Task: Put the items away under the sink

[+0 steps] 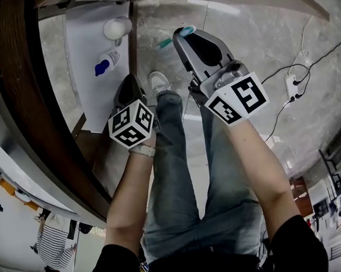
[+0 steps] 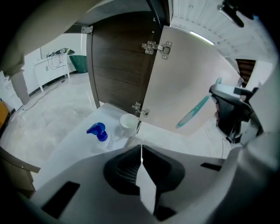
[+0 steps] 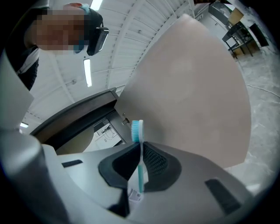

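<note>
My right gripper (image 1: pixel 183 35) (image 3: pixel 141 146) is shut on a teal toothbrush (image 3: pixel 139 162), whose bristle head (image 3: pixel 137 130) sticks up past the jaws. From the left gripper view the toothbrush (image 2: pixel 192 112) hangs in front of the open cabinet door (image 2: pixel 183 92). My left gripper (image 1: pixel 129 85) (image 2: pixel 141 151) is shut with nothing between its jaws. It is lower and to the left, just outside the cabinet. On the white cabinet floor (image 1: pixel 92 96) stand a spray bottle with a blue trigger (image 1: pixel 103 65) (image 2: pixel 98 132) and a white cup (image 1: pixel 116 28) (image 2: pixel 127 124).
The open door's edge (image 1: pixel 131 38) stands between the cabinet and the marble floor. A dark wooden counter edge (image 1: pixel 23 111) curves along the left. The person's jeans and a shoe (image 1: pixel 158 81) are below. A power strip with cables (image 1: pixel 292 85) lies at the right.
</note>
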`<action>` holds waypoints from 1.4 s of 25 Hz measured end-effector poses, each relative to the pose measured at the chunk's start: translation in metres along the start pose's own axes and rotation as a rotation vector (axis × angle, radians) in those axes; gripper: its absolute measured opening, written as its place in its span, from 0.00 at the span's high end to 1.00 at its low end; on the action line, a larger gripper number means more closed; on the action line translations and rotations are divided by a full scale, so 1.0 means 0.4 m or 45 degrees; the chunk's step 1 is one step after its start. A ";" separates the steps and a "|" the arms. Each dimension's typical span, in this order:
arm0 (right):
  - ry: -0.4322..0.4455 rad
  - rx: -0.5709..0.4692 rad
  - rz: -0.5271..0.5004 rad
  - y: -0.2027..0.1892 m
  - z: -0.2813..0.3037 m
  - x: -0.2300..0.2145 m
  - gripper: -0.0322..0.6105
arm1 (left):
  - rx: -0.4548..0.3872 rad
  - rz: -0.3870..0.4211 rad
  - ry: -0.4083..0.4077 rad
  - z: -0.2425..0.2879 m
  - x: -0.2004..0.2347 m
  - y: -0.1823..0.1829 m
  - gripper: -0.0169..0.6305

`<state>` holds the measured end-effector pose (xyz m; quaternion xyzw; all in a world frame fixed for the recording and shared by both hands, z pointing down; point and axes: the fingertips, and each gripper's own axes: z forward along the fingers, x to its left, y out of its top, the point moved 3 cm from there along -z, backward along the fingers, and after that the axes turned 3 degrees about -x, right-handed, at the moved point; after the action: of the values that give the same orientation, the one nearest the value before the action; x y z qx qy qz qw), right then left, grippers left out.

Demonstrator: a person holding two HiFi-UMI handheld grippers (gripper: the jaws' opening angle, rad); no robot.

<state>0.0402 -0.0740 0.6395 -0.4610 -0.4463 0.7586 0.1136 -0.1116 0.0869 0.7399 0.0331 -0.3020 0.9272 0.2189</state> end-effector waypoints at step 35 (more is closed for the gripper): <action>-0.017 0.397 -0.053 -0.440 0.437 -0.054 0.88 | 0.139 0.010 -0.117 -0.109 0.026 -0.046 0.94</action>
<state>-0.1299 -0.0854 0.8210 -0.4232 -0.3334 0.8192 0.1965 -0.1100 0.1292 0.7165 0.0863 -0.2607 0.9407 0.1990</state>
